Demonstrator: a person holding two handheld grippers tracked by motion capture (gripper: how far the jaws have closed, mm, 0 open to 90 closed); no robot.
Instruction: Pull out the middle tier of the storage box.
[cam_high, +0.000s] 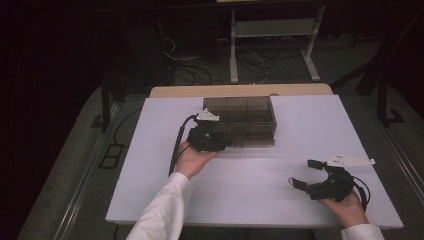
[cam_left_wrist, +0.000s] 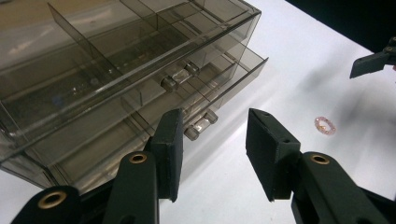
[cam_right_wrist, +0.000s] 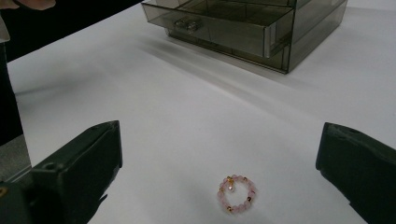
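A: Drawer box (cam_high: 240, 120), one, by table's (cam_high: 150, 190) far edge; left gripper (cam_left_wrist: 212, 140) jaws part-open at bottom drawer knob (cam_left_wrist: 201, 125), holding nothing.
B: One bead ring (cam_right_wrist: 236, 193) on clear tabletop before box, between right gripper's (cam_right_wrist: 219, 177) wide jaws.

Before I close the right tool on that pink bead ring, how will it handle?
The bead ring looks tiny and light, lying flat on the white table, so it may skid when nudged. Round beads could slip between the right tool's wide-open flat pads. Probably strung, so slightly floppy.
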